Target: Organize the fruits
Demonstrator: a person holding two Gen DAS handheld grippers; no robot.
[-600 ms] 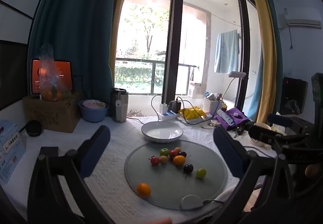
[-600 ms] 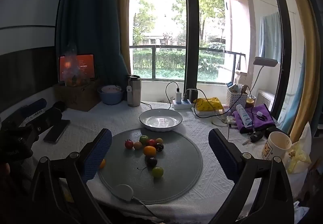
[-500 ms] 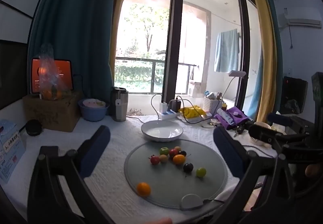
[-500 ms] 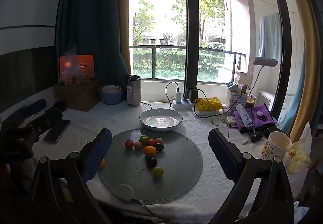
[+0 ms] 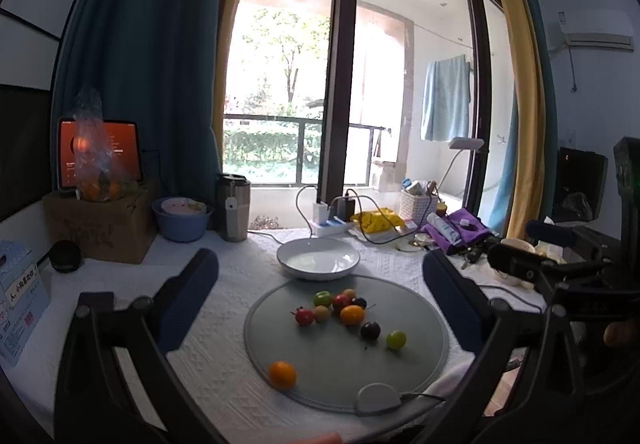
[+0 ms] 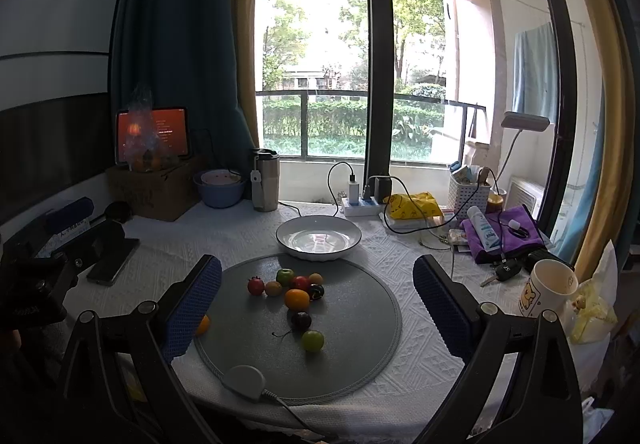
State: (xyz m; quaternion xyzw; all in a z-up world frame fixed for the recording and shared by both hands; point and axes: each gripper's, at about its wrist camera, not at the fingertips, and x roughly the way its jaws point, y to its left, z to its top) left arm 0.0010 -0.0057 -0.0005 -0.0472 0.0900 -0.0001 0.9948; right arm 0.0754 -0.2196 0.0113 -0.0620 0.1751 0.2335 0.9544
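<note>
White-clothed tabletop (image 6: 248, 240) carried small mixed fruits (image 6: 297, 298) on a round grey mat (image 6: 360, 324), straight ahead of both empty, wide-apart grippers: left gripper (image 5: 320, 300), right gripper (image 6: 316, 298); a lone orange (image 5: 282, 374) lay by the left.

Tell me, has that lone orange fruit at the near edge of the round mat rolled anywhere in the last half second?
No. The lone orange fruit sits at the same spot on the round mat, equally near its rim.

Strong daylight was admitted through the window (image 6: 360, 84) at the upper centre, where glare washed out detail. The corners were darkened by fisheye vignetting, and straight lines were bowed at the edges. The foreground was left dim but sharp.
</note>
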